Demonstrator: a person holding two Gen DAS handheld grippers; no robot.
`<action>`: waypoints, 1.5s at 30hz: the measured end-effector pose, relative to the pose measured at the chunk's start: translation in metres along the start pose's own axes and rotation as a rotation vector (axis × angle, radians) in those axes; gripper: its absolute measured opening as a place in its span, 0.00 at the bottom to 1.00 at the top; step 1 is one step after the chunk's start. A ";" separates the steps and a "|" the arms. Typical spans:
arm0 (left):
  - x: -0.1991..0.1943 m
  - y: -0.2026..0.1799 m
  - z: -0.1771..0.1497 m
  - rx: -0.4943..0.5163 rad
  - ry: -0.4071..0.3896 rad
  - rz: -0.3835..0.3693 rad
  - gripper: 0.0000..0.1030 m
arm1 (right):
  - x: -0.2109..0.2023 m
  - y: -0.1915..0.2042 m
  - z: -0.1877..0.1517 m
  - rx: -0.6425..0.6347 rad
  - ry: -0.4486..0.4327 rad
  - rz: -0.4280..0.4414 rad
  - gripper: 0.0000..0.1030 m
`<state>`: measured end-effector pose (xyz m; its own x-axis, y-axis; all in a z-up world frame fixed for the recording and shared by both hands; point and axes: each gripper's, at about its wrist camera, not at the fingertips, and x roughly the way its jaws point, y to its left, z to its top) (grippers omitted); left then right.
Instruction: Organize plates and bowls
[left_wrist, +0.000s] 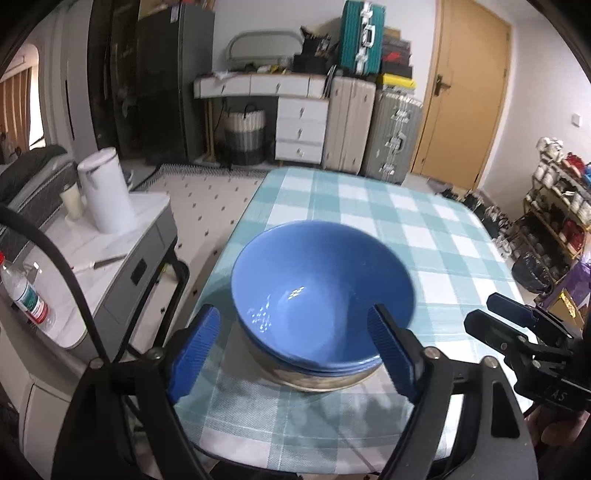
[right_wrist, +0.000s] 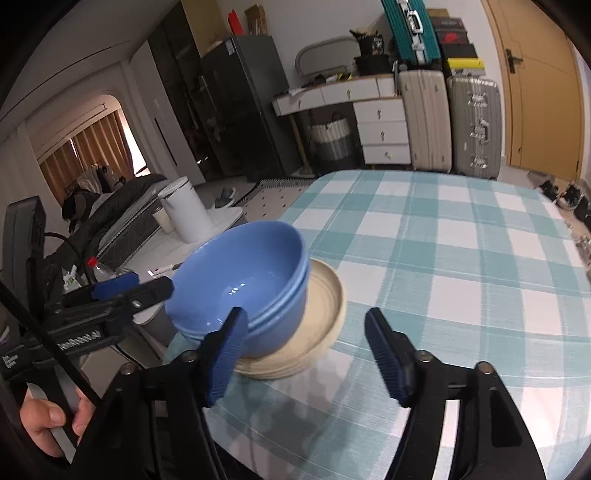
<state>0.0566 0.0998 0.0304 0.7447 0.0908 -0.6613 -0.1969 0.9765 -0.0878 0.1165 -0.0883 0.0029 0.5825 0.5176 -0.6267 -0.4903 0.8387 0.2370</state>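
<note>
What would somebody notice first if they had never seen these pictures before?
Probably the shiny blue bowls, nested together on a stack of beige plates near the left edge of the table with the teal checked tablecloth. Next come the two grippers' blue-padded jaws, open and empty: the left gripper straddles the bowls without touching, and the right gripper hangs just to their right.

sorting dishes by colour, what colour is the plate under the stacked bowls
Beige, a ridged ceramic plate beneath the blue bowls; clearest in the right wrist view.
</note>
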 end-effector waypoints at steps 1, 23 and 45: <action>-0.003 -0.002 -0.002 0.006 -0.015 -0.008 0.89 | -0.007 -0.002 -0.005 -0.005 -0.022 -0.008 0.74; -0.018 -0.033 -0.037 0.056 -0.197 0.042 1.00 | -0.066 -0.001 -0.063 -0.157 -0.257 -0.150 0.99; -0.008 -0.031 -0.041 -0.048 -0.171 0.016 1.00 | -0.084 0.012 -0.070 -0.161 -0.357 -0.140 0.99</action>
<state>0.0306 0.0611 0.0083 0.8379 0.1422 -0.5269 -0.2367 0.9646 -0.1160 0.0165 -0.1333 0.0060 0.8249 0.4506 -0.3412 -0.4694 0.8825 0.0306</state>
